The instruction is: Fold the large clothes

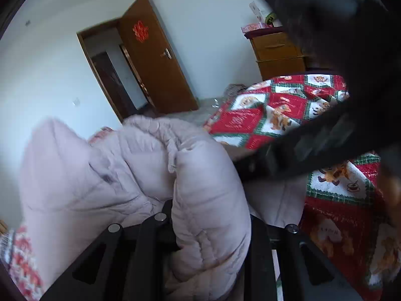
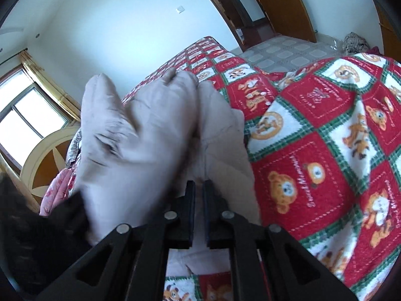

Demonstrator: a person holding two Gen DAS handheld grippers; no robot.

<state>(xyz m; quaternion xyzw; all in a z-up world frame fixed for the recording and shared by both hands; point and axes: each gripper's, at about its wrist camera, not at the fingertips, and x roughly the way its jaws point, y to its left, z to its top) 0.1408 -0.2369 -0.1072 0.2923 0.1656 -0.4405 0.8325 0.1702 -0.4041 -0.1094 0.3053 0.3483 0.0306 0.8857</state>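
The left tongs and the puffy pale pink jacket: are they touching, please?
Touching: the left wrist view shows the left tongs clamped on a thick fold of the puffy pale pink jacket.

Each camera rides its gripper, tilted downward, close over the padded coat. Both share the quilt, with the door upper centre left, upper right right.

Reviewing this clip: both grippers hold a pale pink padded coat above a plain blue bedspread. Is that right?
Not quite. The bedspread is a red, green and white check with bear pictures, not plain blue, as the right wrist view shows. The left gripper and right gripper do hold the padded coat.
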